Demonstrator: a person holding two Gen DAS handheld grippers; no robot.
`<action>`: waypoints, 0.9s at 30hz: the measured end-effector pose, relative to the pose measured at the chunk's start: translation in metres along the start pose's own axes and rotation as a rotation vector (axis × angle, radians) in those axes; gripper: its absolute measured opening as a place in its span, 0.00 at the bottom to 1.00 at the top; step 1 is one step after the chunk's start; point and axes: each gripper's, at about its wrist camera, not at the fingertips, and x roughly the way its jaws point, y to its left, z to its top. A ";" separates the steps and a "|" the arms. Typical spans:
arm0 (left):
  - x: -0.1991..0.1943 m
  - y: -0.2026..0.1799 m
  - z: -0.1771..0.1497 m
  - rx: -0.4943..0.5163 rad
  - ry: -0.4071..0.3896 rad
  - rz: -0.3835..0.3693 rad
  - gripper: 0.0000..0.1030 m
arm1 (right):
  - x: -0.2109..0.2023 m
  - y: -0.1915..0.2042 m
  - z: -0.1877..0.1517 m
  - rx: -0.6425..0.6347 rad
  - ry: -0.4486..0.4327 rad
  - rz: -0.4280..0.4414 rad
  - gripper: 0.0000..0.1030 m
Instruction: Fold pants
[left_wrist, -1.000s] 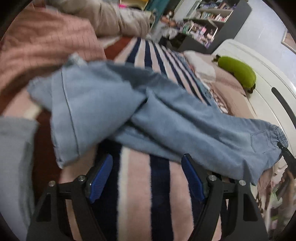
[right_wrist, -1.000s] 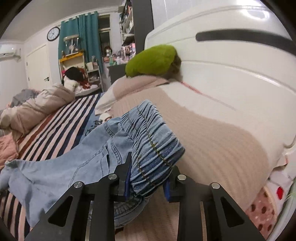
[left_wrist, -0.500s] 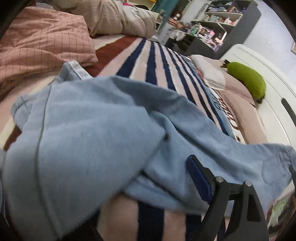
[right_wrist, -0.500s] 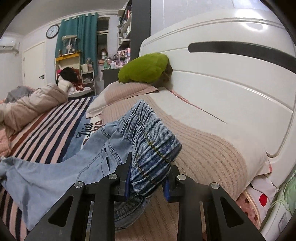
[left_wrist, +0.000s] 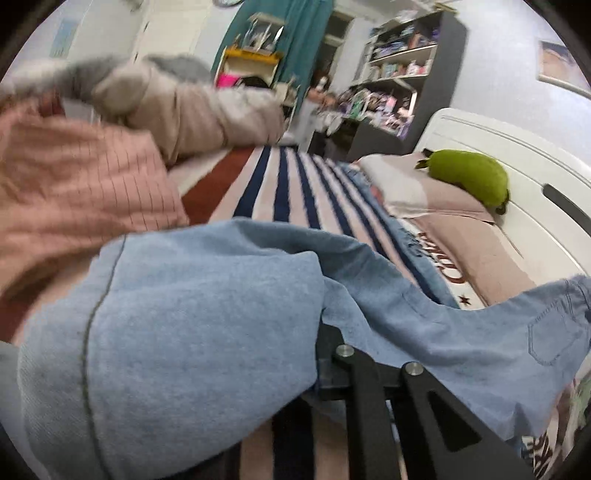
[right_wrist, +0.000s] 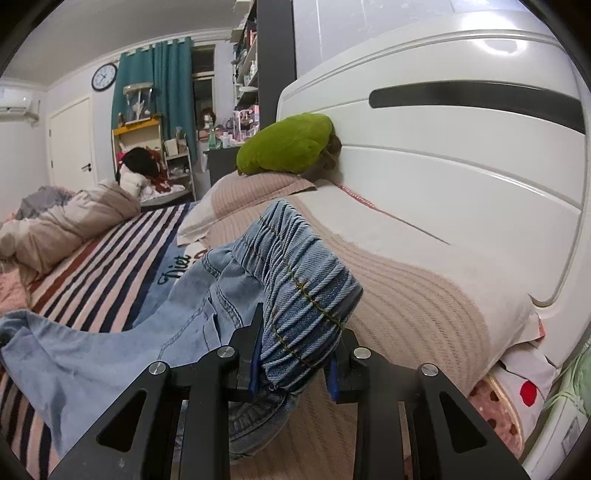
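Light blue denim pants (left_wrist: 424, 317) stretch across the striped bedspread (left_wrist: 291, 192). In the left wrist view a pant leg end (left_wrist: 177, 343) with its hem seam bunches over my left gripper (left_wrist: 258, 369) and hides its left finger and both pads; only the right finger's black frame (left_wrist: 373, 373) shows, close against the cloth. In the right wrist view my right gripper (right_wrist: 293, 360) is shut on the gathered elastic waistband (right_wrist: 303, 295), held up over the beige pillow (right_wrist: 406, 295). The rest of the pants (right_wrist: 110, 350) hang away to the left.
A white headboard (right_wrist: 461, 166) stands right behind the pillow, with a green plush (right_wrist: 288, 144) on top. A pink checked quilt (left_wrist: 74, 192) and a rolled beige duvet (left_wrist: 192, 110) lie at the bed's far side. Shelves and a door stand beyond.
My left gripper has moved forward under the pant leg end, and the cloth now covers its fingers. The right gripper has kept its hold on the waistband and shifted slightly.
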 end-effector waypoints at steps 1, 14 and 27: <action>-0.012 -0.004 0.001 0.015 -0.007 0.002 0.09 | -0.004 -0.002 0.001 0.004 -0.006 -0.001 0.20; -0.134 -0.043 -0.090 0.028 0.150 0.027 0.10 | -0.070 -0.065 -0.005 0.040 0.058 0.009 0.19; -0.146 -0.021 -0.124 0.076 0.328 0.153 0.66 | -0.066 -0.068 -0.038 -0.030 0.143 -0.079 0.58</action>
